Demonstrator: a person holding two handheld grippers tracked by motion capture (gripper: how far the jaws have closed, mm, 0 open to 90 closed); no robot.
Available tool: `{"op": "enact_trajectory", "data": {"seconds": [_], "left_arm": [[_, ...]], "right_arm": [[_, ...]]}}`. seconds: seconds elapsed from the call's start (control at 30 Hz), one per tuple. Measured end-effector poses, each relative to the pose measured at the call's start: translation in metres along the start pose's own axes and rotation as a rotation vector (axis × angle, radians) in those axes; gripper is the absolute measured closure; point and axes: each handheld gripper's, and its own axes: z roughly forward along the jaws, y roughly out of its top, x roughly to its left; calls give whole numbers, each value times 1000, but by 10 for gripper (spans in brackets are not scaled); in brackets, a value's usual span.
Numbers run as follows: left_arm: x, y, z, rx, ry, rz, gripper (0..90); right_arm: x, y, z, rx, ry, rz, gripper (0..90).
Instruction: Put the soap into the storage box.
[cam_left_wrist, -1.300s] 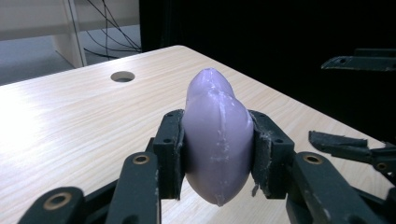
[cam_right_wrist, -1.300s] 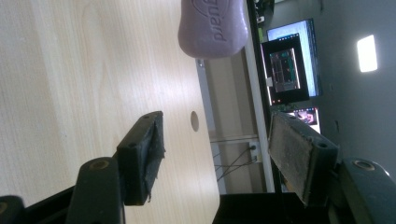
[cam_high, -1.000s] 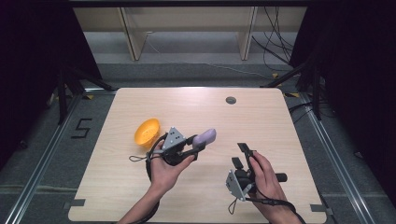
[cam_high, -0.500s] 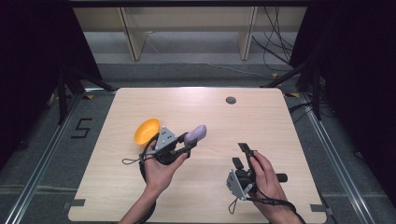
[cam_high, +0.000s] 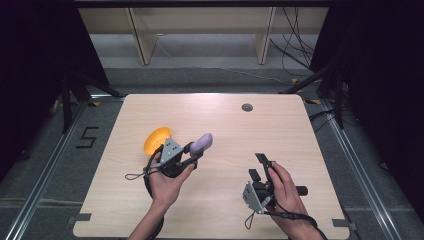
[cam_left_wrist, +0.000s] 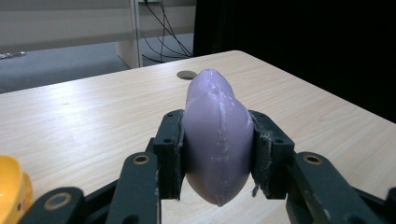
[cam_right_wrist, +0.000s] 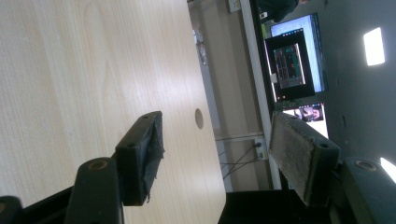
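Observation:
A smooth purple eggplant-shaped toy is held above the table, my left gripper shut on it and pointing right and away. In the left gripper view both pads press the sides of the purple toy. A yellow bowl sits on the table just left of that gripper, and its rim shows as the yellow bowl at the lower left. My right gripper rests in a hand near the table's front right, turned on its side. Its jaws stand open with nothing between the pads.
The light wooden table has a round cable hole near its far edge. Beyond the table are grey floor, shelf legs and cables. A lit monitor shows in the right gripper view.
My left gripper has shifted a little to the left, toward the yellow bowl, with the purple toy still in it. The right gripper has not moved.

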Motion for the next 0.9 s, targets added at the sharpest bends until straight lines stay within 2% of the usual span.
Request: {"op": "enact_trajectory", "data": {"seconds": [0.03,0.1,0.33,0.4,0.43,0.9], "left_arm": [[1,0,0,-4,2,-5,589],[4,-1,-2,-6,10,-9,589],[13,-3,-6,-13,47,-13,588],[15,-3,-7,-16,59,-15,588],[16,-3,-8,-17,65,-16,588],[30,-6,-15,-34,131,-34,588]], "right_arm": [[3,-1,0,6,11,51,356],[3,-2,1,-7,7,38,354],[3,-2,2,-7,8,38,354],[3,-2,2,-3,10,39,353],[4,-1,1,12,16,58,353],[4,-1,1,10,17,56,353]]}}
